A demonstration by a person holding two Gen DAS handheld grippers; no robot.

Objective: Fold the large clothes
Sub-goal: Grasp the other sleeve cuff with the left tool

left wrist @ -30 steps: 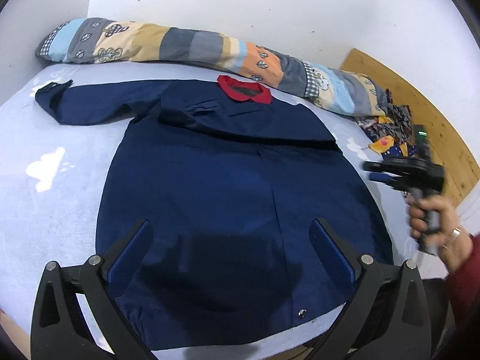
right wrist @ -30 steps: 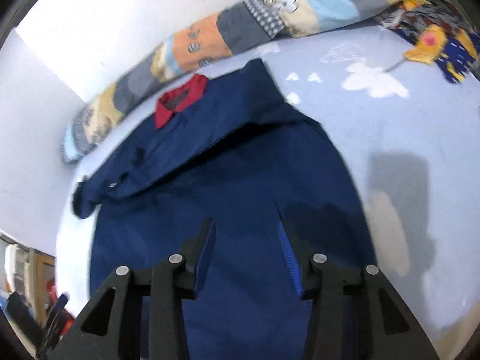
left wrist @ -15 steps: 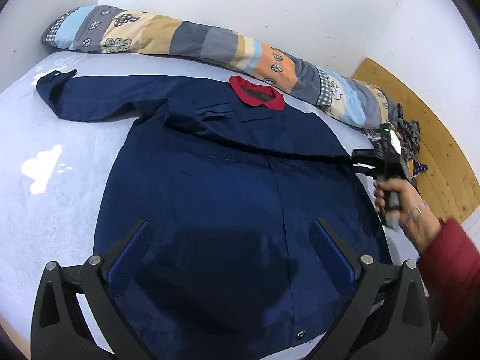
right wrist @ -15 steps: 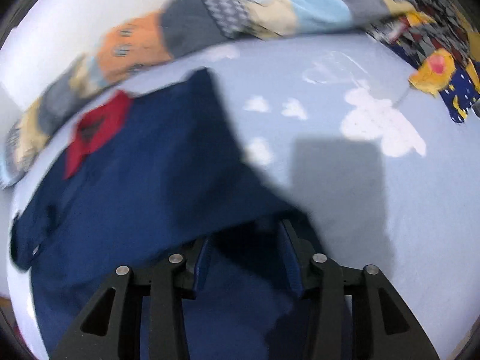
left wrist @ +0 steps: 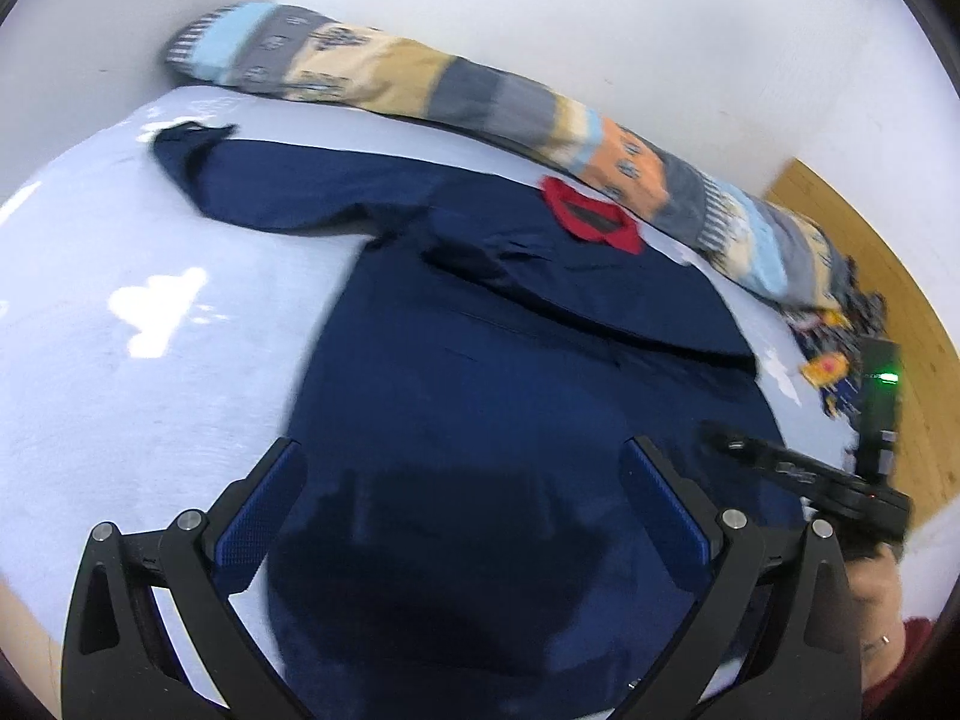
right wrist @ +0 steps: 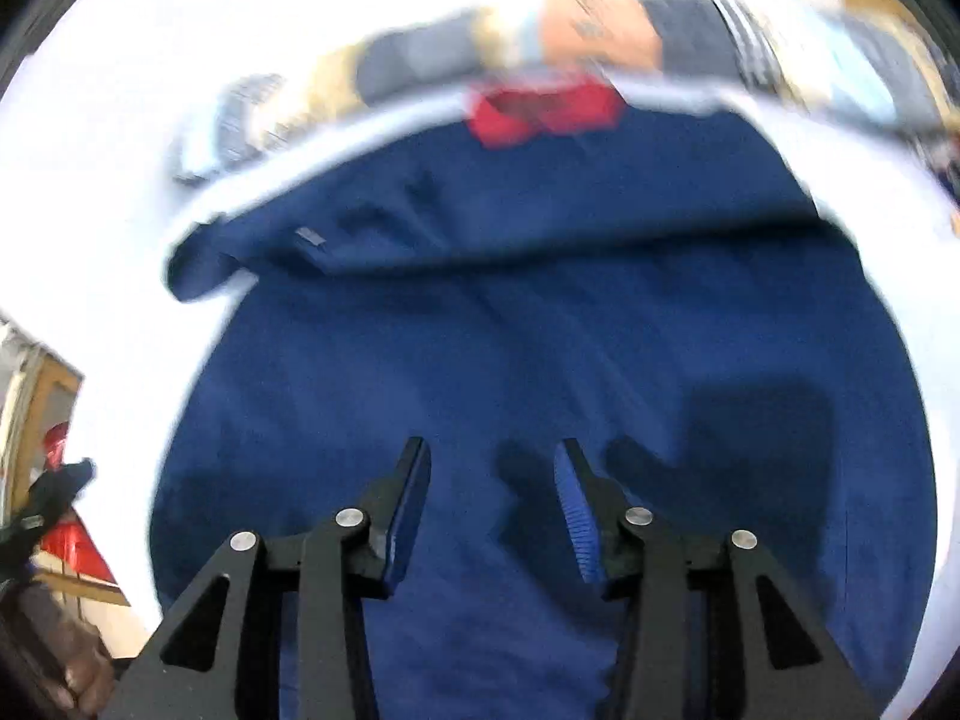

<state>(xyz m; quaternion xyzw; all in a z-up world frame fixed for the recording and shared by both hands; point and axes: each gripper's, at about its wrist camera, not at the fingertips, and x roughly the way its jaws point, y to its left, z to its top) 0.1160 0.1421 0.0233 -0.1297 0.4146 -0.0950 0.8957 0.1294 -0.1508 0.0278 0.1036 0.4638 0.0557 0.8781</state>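
Note:
A large navy blue coat (left wrist: 480, 396) with a red collar (left wrist: 591, 222) lies spread flat on the bed. One sleeve is folded across its chest and the other sleeve (left wrist: 264, 186) stretches out to the far left. My left gripper (left wrist: 462, 474) is open and empty above the coat's lower part. My right gripper (right wrist: 492, 474) is open and empty above the coat (right wrist: 540, 330); it also shows at the right of the left wrist view (left wrist: 798, 468), held by a hand. The right wrist view is blurred.
A long patchwork bolster (left wrist: 480, 96) lies along the white wall behind the coat. A patterned dark cloth (left wrist: 840, 330) lies at the far right by a wooden floor (left wrist: 900, 276). The pale blue bed sheet (left wrist: 120, 312) shows left of the coat.
My right gripper has swung back from the coat's right shoulder edge to over the coat's lower middle. My left gripper has shifted, so the coat sits further right in its view.

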